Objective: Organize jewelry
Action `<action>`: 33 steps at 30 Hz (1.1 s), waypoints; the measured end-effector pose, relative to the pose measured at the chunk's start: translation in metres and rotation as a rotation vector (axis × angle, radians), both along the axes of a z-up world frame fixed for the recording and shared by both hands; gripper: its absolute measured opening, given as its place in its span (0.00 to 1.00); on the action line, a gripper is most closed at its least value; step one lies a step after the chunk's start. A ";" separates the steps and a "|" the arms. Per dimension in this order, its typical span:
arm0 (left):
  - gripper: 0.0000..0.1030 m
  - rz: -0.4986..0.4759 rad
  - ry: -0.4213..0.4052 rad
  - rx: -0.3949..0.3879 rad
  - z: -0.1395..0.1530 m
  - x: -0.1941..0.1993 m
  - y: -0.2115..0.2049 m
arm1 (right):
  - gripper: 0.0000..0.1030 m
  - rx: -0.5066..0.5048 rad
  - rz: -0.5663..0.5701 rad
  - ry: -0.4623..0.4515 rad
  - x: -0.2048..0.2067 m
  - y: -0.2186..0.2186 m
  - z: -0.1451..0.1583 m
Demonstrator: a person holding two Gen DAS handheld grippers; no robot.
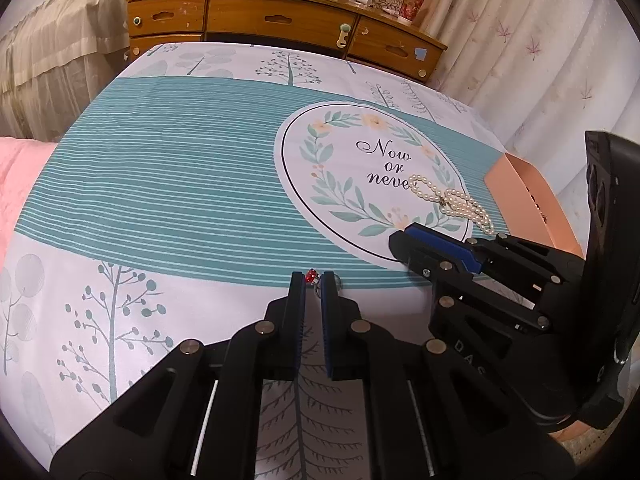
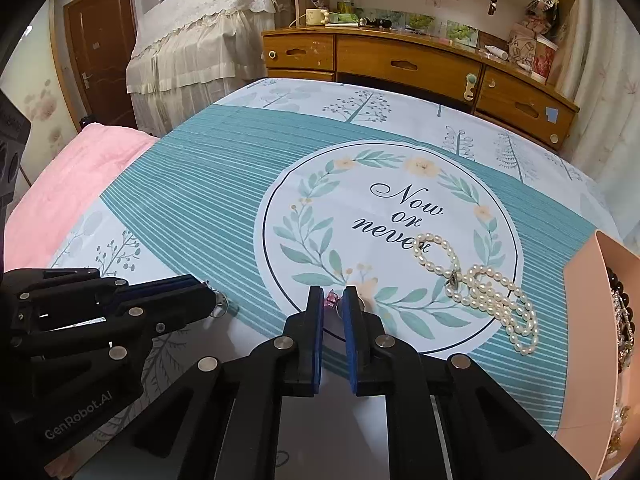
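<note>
Each hand-held gripper pinches a ring: left (image 1: 312, 280) the red-stoned ring (image 1: 310, 277), right (image 2: 333, 298) the pink-stoned ring (image 2: 332, 299); grip lightly, carry level to the peach box (image 2: 588, 300).

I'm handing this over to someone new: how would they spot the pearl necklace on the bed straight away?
Find the large white circle printed with "Now or never" on the teal striped bedspread. The pearl necklace lies looped across that circle's lower right edge, beside the peach box. It is the only long strand of cream beads; the other loose pieces are small rings with coloured stones at the gripper tips.
</note>
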State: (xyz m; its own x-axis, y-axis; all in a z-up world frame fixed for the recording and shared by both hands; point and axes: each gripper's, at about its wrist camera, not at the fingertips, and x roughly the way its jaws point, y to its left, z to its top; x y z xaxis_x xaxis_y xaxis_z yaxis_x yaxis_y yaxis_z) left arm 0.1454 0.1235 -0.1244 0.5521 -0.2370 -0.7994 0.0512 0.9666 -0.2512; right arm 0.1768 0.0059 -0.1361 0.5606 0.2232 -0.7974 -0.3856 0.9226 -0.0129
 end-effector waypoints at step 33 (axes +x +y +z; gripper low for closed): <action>0.06 -0.289 -0.164 -0.072 0.139 0.029 -0.209 | 0.08 0.342 -0.360 -0.185 -0.098 -0.261 0.169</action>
State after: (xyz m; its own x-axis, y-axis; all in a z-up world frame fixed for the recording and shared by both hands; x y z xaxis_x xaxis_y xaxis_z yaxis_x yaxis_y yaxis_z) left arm 0.1745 -0.0858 0.0149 0.5738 -0.4551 -0.6809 0.3657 0.8863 -0.2842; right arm 0.0790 -0.2554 0.0326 0.7740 0.2208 -0.5935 -0.0638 0.9596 0.2739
